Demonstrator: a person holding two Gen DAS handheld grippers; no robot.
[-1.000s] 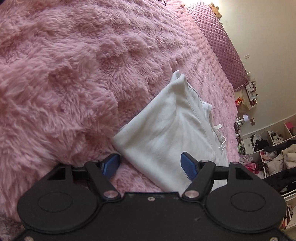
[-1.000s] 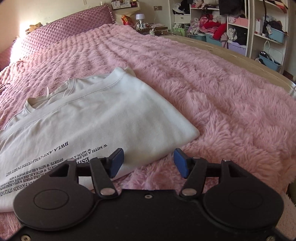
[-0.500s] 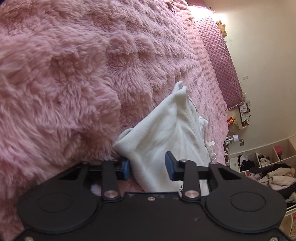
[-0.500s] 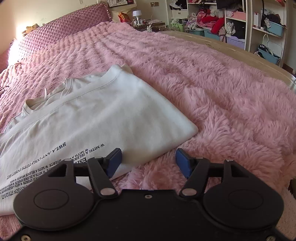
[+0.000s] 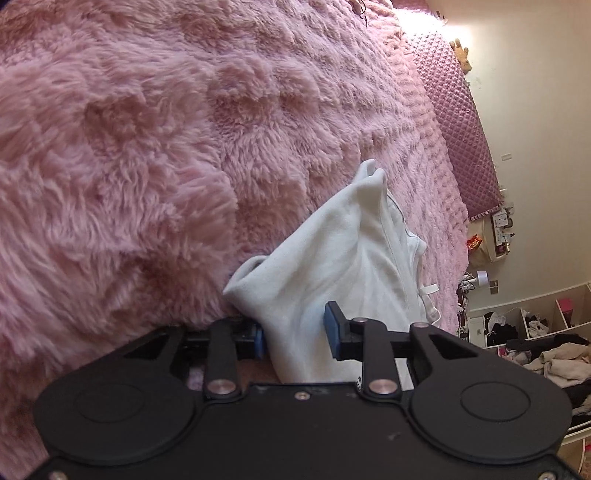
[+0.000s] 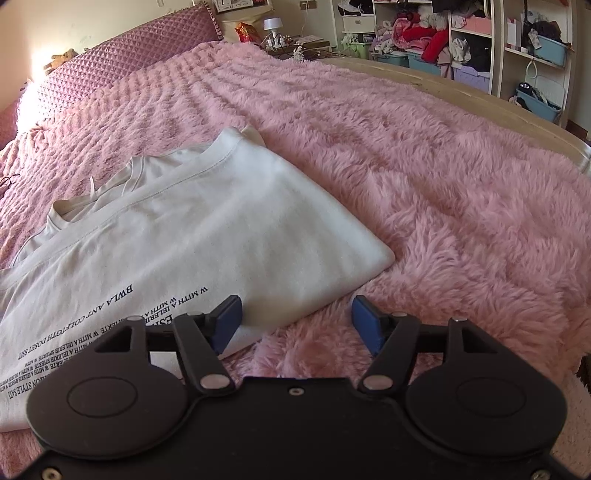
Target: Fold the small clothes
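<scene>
Everything here sits relative to the white T-shirt (image 6: 207, 236), which lies folded on the fluffy pink blanket (image 6: 424, 177) covering the bed, its black lettering toward the near edge and its neckline toward the quilted pink headboard (image 6: 122, 55).

At the shirt's left corner, the left gripper (image 5: 295, 334) has its blue pads (image 5: 331, 330) closed in on a bunched fold of the white cloth, which rises in a ridge away from the jaws and stands up off the blanket. The fabric fills the gap between the pads, so the gripper is clamped on the shirt, with the pink pile pressed close just left of it.

Over the shirt's near right corner hangs the right gripper (image 6: 297, 321), its jaws spread wide. The left blue pad (image 6: 229, 321) is over the shirt's edge, though I cannot tell whether it touches; the right one is above bare blanket just beside the corner, holding nothing.

Well beyond the shirt on the right, past the bed's pale wooden edge (image 6: 480, 96), stand open shelves (image 6: 472, 40) crammed with clothes and blue bins. Near the headboard, a small white lamp (image 6: 273, 27) stands on a bedside table.
</scene>
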